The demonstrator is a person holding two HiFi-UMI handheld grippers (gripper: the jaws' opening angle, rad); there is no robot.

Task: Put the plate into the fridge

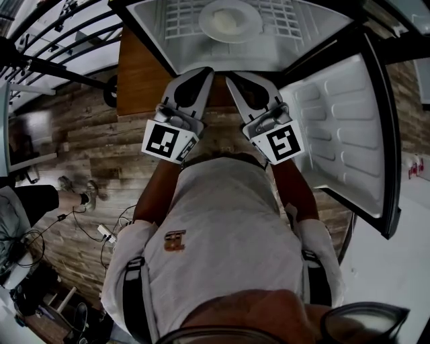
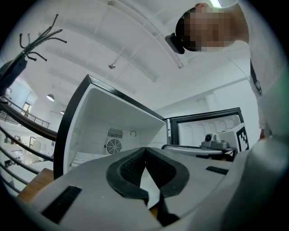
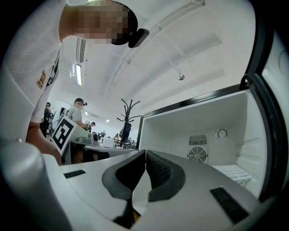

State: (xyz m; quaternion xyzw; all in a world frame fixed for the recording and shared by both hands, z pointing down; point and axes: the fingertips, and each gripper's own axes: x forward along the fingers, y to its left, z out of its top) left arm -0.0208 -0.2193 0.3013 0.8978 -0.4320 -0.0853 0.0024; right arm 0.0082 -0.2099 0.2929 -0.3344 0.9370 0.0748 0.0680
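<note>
The left forearm [image 1: 156, 195] and right forearm [image 1: 290, 183] reach forward, side by side. The left tongs [image 1: 203, 72] and right tongs [image 1: 233, 80] angle inward at the far end, their tips near each other but apart. Each pair's jaws meet at the tips with nothing between them.

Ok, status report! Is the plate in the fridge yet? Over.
Copy: left gripper shut, empty; right gripper shut, empty. The plate sits on the shelf inside the fridge. The door is open, nothing blocking.

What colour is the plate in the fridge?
The plate is white; the head view shows it best.
</note>
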